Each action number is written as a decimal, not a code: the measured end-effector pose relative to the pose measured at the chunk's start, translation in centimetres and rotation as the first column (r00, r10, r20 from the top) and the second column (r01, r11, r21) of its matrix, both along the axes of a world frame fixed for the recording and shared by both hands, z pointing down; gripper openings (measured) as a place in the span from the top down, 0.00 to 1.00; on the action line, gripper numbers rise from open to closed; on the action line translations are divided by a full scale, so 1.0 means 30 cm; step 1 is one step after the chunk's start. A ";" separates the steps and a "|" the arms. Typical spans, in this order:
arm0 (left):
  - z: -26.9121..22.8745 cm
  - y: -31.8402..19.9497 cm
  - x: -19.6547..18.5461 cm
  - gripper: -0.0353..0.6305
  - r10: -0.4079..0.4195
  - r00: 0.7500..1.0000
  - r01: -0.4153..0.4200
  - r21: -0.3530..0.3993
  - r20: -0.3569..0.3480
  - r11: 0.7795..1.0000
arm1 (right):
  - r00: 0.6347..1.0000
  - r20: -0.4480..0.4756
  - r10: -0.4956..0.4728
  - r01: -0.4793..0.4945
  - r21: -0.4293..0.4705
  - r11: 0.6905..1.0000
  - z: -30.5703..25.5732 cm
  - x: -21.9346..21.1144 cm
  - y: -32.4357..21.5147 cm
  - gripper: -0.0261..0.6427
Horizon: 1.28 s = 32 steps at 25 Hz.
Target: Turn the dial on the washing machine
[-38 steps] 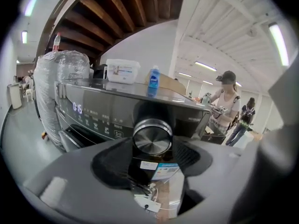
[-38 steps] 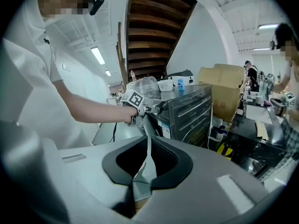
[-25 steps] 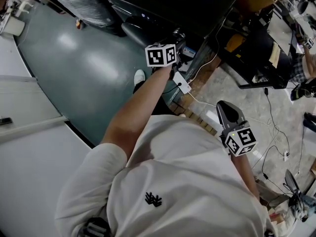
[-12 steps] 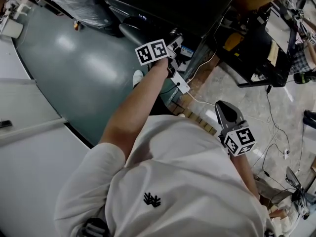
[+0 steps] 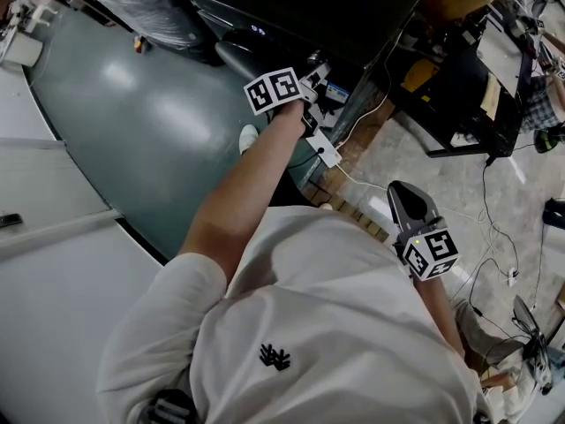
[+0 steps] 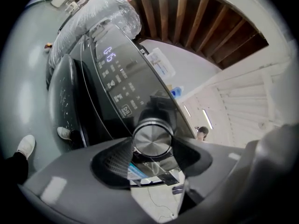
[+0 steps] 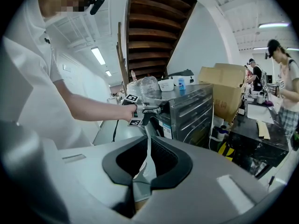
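Rolled and just tightened, the left tongs (image 6: 153,157) were pinched on the dial (image 6: 152,142), turning judged underway; the right tongs (image 7: 147,161) were pressed together.

There is one washing machine (image 6: 117,73), with one dial (image 6: 153,140) and one lit display (image 6: 109,55) on its panel. One blue-topped bottle (image 7: 181,84) sits on top. One cardboard box (image 7: 223,90) stands to its right. Two bystanders are at the far right: a nearer person (image 7: 286,73) and a farther person (image 7: 254,74). Two white shoes are on the floor, a left shoe (image 6: 26,146) and a right shoe (image 6: 64,133).
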<state>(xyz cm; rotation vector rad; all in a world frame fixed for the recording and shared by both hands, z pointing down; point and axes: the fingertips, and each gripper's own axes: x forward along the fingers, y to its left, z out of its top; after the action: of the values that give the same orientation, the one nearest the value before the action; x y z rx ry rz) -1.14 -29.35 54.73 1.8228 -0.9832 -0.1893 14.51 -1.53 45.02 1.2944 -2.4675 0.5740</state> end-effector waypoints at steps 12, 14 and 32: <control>-0.013 0.009 -0.005 0.47 0.050 0.891 -0.129 0.147 0.451 0.981 | 1.000 0.002 0.000 0.000 0.003 1.000 0.001 0.008 0.002 0.94; -0.022 0.006 -0.005 0.47 0.047 0.875 -0.144 0.167 0.483 0.975 | 1.000 0.003 0.003 -0.003 0.002 1.000 0.000 0.011 0.000 0.94; -0.010 0.005 -0.009 0.46 -0.061 0.995 0.061 -0.012 -0.082 0.998 | 1.000 0.011 -0.004 0.004 -0.001 1.000 -0.002 0.008 -0.012 0.94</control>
<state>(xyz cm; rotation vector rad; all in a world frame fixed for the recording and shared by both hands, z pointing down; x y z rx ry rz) -1.41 -29.19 54.43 1.7638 -0.9809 -0.2946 14.76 -1.90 44.97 1.2895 -2.4771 0.5830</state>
